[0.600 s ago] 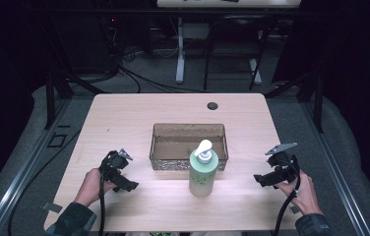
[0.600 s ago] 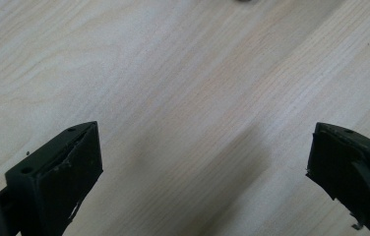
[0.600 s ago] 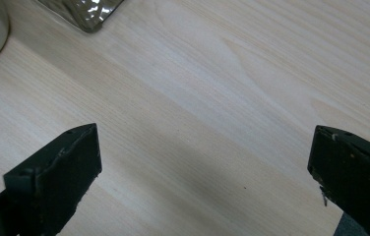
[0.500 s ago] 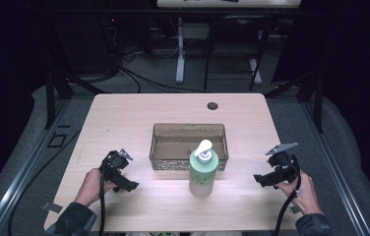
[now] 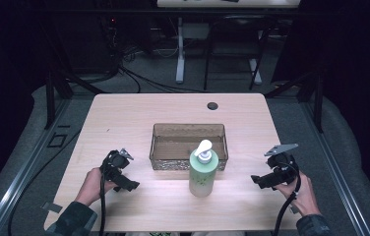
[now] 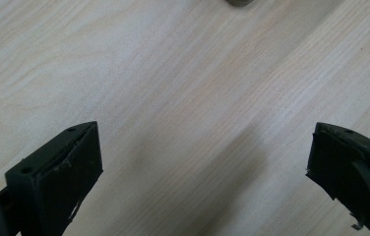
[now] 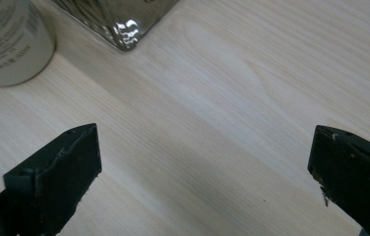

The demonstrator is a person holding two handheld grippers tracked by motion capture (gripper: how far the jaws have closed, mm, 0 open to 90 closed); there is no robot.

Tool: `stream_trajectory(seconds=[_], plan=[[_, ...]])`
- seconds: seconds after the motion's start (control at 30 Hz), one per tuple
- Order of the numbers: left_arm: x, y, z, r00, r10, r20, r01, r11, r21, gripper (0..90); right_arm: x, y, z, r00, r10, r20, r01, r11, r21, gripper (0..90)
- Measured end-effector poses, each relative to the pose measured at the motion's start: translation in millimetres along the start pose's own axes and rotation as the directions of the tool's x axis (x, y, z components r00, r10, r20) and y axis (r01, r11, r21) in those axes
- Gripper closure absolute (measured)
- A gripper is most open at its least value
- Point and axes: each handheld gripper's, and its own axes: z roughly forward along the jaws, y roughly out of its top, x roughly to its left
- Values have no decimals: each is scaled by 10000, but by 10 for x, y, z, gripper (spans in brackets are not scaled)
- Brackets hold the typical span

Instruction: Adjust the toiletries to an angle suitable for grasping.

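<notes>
A pale green pump bottle [image 5: 203, 170] with a white pump head stands upright on the wooden table [image 5: 124, 118], just in front of a clear rectangular tray [image 5: 188, 146]. My left gripper [image 5: 124, 182] rests low over the table's front left part, held by a hand, its jaws wide open over bare wood [image 6: 198, 123]. At the front right my right gripper [image 5: 261, 181] is open too, with nothing between its jaws. In the right gripper view the bottle's base [image 7: 6, 44] and a corner of the tray [image 7: 124, 24] lie ahead at the upper left.
A small black round disc [image 5: 212, 105] sits near the table's far edge. Cables trail from both grippers toward the front edge. Dark floor, cables and a stand's legs [image 5: 180, 54] lie beyond the table.
</notes>
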Motion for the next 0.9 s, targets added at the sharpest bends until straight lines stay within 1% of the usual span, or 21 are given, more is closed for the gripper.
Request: stream_trajectory(seconds=[0.13,0.2,0.27,0.33,0.43,0.47,0.7,0.8,0.9], plan=[[10,-1,-8,10000,-37,14,37,10000,-54,0,60,30,-5,9998,-162,-144,160,9998,-105,0],[12,-2,-4,10000,-65,15,65,10000,-45,0,88,50,-5,9995,-122,-289,117,9998,-166,0],[11,-1,0,10000,-70,51,70,10000,-42,0,115,70,-9,9991,-204,-374,195,9995,-234,0],[10,-1,3,10000,-75,63,75,10000,-37,0,147,88,-16,9984,-192,-531,172,9991,-379,0],[11,0,1,10000,-65,60,65,10000,-58,0,203,124,-27,9970,-389,-676,344,9972,-671,0],[10,0,1,10000,-56,45,56,10000,-57,0,227,140,-27,9963,-389,-766,335,9970,-694,0],[10,4,1,10000,-44,53,45,10000,-44,0,425,243,-21,9879,-809,-1326,664,9916,-1108,0],[5,6,3,10000,-6,50,6,10000,-18,0,510,289,-12,9834,-818,-1621,624,9907,-1210,0],[-2,9,3,10000,11,30,-11,10000,-5,0,582,325,7,9787,-964,-1812,734,9888,-1298,0]])
